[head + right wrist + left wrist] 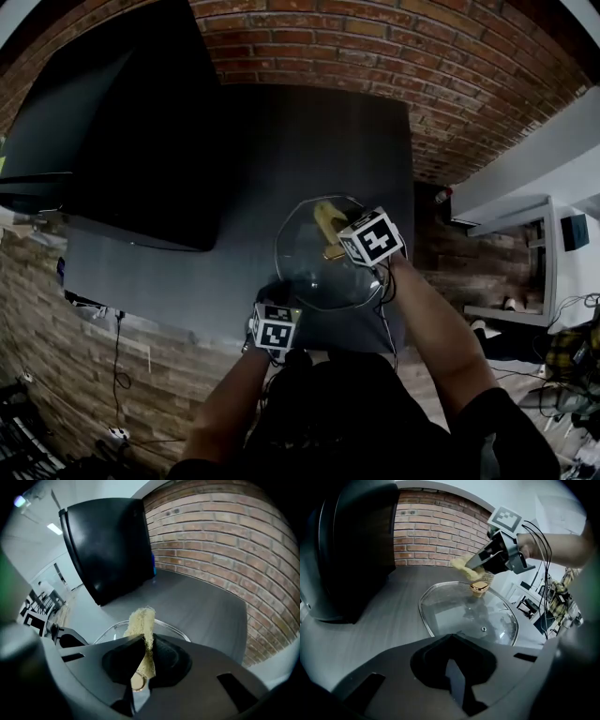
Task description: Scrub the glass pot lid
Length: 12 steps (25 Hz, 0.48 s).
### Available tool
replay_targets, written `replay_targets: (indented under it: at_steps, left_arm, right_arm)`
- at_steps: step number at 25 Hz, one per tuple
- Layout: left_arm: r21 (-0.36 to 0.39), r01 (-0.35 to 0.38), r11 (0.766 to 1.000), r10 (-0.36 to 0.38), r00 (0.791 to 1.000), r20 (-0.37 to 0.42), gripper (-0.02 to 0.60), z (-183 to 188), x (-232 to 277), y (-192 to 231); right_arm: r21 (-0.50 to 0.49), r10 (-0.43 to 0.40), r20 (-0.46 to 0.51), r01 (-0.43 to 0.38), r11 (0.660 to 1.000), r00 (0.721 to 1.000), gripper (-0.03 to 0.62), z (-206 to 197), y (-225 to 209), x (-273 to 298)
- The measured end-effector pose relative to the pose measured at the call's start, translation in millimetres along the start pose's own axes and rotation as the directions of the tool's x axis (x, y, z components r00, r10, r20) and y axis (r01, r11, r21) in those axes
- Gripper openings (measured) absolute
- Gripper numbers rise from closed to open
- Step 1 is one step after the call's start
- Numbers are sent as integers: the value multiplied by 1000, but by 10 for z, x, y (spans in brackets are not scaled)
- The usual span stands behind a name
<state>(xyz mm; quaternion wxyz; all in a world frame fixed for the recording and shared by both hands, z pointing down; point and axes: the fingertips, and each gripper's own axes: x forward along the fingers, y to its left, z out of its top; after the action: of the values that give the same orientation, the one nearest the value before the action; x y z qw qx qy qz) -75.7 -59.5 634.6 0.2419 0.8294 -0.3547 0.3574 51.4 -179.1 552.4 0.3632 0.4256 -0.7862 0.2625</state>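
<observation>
Pinching a yellow scrubber (140, 620), the right gripper (143, 641) is hanging over the lid (323, 267), by its gold knob (479, 588); whether the scrubber is touching the glass, cannot tell; left gripper (450, 637) is sitting at the lid's near rim, jaws drawn together, seemingly nipping that rim to steady it.

Lid is lying flat on the table (281, 141); no suds showing; glass is looking smeared, so I am judging the scrub barely begun or partway, most of the pane left.

Room: table edge is running close to the lid's right and near sides; a push that way is risking a slide off; black box (141, 141) is standing well left of the lid; beyond the lid, bare table up to the brick wall (422, 56).
</observation>
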Motion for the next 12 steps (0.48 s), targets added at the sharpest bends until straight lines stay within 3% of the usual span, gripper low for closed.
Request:
replay_targets:
  at_steps: [5,8,12]
  left_arm:
    - [-12,-7,1000,7,1000,9,34,14,-5,1]
    - [-29,-8,1000,8,1000,6,34,-5,10,11]
    - [-45,-16,999,17,1000,14,34,1,14,33]
  right_arm:
    - [-222,112,-143,-143,965,983,49,147,467,413]
    - [-323,102,-231,-175,930,968,49,105,557,601]
    - [-376,104,-311,-222,899,945,49,24,620,808]
